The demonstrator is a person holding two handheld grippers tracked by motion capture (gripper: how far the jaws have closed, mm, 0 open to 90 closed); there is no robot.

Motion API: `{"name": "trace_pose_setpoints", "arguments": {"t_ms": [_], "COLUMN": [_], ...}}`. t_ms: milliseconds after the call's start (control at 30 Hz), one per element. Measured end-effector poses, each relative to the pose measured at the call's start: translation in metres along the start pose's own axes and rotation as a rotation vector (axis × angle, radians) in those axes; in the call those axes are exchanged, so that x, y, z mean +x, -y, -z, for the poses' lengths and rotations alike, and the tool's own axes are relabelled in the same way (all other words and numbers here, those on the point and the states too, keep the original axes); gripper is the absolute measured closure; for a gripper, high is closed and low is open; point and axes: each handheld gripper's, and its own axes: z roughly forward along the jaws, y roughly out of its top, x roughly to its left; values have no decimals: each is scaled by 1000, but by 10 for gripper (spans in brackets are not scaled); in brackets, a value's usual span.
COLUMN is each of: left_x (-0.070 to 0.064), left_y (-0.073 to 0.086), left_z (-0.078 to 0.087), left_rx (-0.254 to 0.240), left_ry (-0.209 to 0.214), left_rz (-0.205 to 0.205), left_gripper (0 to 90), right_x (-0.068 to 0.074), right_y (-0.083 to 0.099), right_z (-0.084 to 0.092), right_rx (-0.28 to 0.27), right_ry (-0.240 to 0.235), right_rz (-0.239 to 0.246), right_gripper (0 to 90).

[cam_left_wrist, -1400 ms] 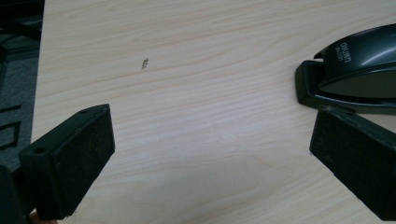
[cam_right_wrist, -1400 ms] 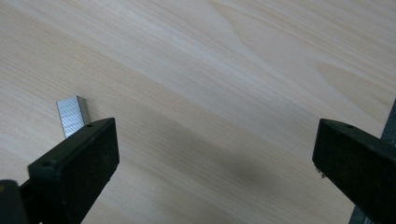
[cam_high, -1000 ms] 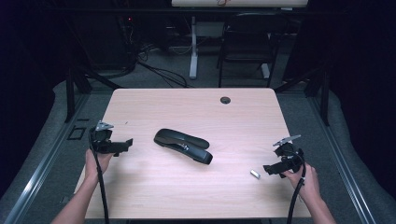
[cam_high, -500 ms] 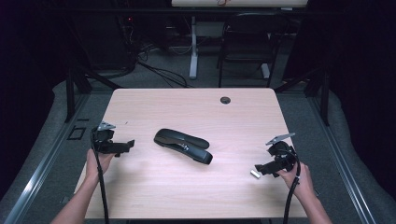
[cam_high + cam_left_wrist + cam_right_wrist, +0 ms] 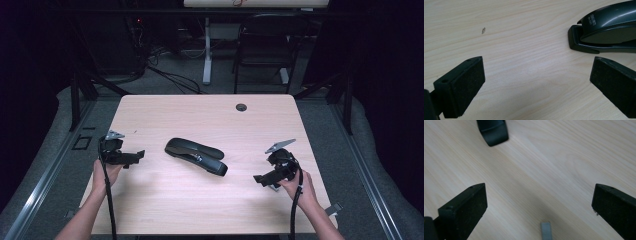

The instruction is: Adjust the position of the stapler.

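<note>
Right tool (image 5: 539, 202) spread over grey strip (image 5: 545, 231), possibly staples; glossy stapler (image 5: 196, 155) near.

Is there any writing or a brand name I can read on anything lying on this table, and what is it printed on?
"deli" with a short row of digits under it, too small to read: printed in pale letters on the rear end of the black stapler, seen sideways in the left gripper view.
Nothing readable on the small grey strip, the wooden table, or either tool.

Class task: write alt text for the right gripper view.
Open right gripper above a small grey staple strip lying on the wooden table between its jaws. The black stapler tip shows at the top.
</note>
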Motion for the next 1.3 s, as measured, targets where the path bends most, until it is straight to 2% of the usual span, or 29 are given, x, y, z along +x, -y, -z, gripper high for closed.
{"name": "trace_pose_setpoints", "arguments": {"t_ms": [200,233,367,667,800,1167,1200,1300], "left_x": [-1,-1,-1,0,-1,-1,-1,-1], "left_y": [0,0,0,0,1,1,1,2], "left_z": [-1,-1,-2,-2,-3,-1,-1,-1], "left_rx": [2,3,5,14,16,9,8,7], "left_ry": [5,7,12,30,37,30,36,39], "left_rz": [-9,-11,-7,-13,-10,-22,-23,-25], "left_gripper": [0,0,0,0,0,0,0,0], "right_x": [13,15,21,38,43,60,63,64], "right_y": [-10,-13,-21,-43,-52,-74,-78,-81], "right_z": [-5,-7,-12,-23,-25,-36,-38,-40], "right_rx": [-7,-3,-17,-27,-40,-71,-71,-85], "right_ry": [-6,-4,-29,-39,-37,-69,-56,-63], "right_rz": [13,26,35,99,112,150,160,171], "right_gripper": [0,0,0,0,0,0,15,42]}}
